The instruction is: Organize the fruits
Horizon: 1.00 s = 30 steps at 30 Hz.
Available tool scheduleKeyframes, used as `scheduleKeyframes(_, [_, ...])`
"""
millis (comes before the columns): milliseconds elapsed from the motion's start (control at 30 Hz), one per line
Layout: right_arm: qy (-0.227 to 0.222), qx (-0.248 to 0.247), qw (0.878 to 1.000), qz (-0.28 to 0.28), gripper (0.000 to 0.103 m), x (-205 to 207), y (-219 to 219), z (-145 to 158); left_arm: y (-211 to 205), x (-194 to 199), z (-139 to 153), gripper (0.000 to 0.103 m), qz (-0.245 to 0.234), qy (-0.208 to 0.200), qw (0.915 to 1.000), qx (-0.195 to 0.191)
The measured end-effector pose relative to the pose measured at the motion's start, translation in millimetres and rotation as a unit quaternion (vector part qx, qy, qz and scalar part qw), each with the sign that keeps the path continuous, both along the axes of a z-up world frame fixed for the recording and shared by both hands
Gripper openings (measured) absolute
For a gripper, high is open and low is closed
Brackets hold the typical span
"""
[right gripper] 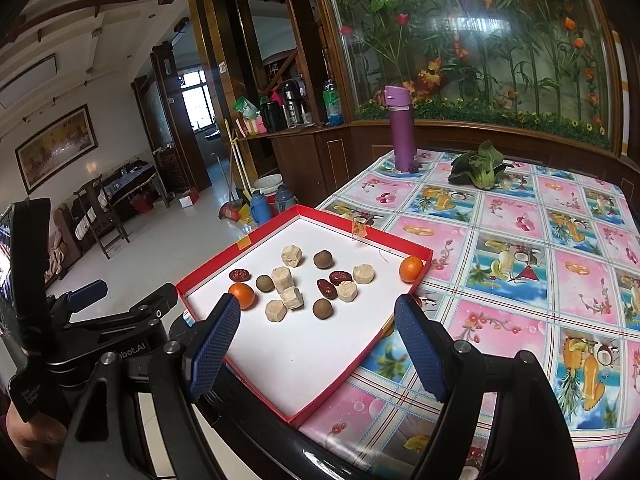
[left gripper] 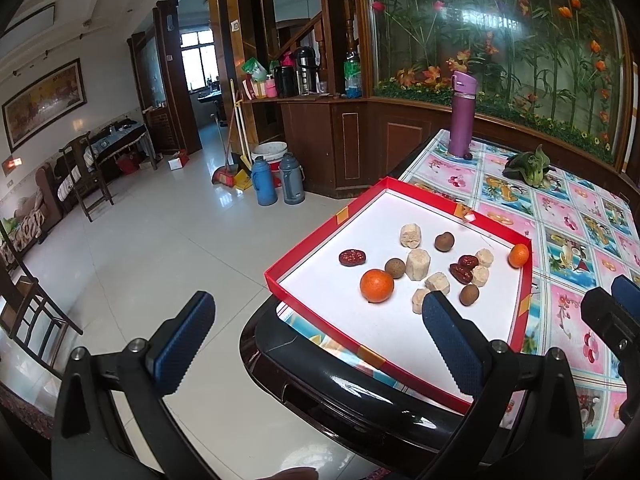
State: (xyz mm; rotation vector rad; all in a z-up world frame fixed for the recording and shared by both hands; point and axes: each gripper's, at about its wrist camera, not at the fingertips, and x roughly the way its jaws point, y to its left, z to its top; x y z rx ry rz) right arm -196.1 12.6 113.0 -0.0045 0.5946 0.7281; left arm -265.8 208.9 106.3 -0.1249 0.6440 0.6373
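A shallow red tray [left gripper: 384, 340] with a white floor sits at the table's near left corner. In it lie two oranges [left gripper: 376, 286] [left gripper: 519, 255], dark red dates [left gripper: 352, 257], brown longans [left gripper: 444, 241] and several beige chunks [left gripper: 418, 264]. My left gripper [left gripper: 320, 340] is open and empty, hanging over the tray's near left edge and the floor beyond. My right gripper [right gripper: 318, 344] is open and empty too, just short of the near orange [right gripper: 242, 295] and the beige chunks [right gripper: 291, 297] in the tray [right gripper: 304, 360]. Each gripper shows at the edge of the other's view.
A purple flask [right gripper: 401, 130] and a green leafy vegetable [right gripper: 480, 168] stand at the far side of the table, which has a patterned cloth [right gripper: 520, 264]. The table's dark rounded edge [left gripper: 320, 376] runs just under the tray. Thermoses [left gripper: 264, 182] and a broom stand on the floor at left.
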Motion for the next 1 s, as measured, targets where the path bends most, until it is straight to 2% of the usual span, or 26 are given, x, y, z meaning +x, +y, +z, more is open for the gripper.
scheduleKeyframes(533, [0.004,-0.008,1.000,-0.014,0.079,6.4,7.4,-3.8,7.9,6.9,-2.8,0.103,-0.028,-0.011,0.9994,-0.017])
scheduleKeyframes(1000, [0.015,-0.019,1.000,-0.012,0.079,19.0,23.9,-11.2,19.5,12.7,-9.4,0.103,-0.029,-0.006,0.9992,-0.026])
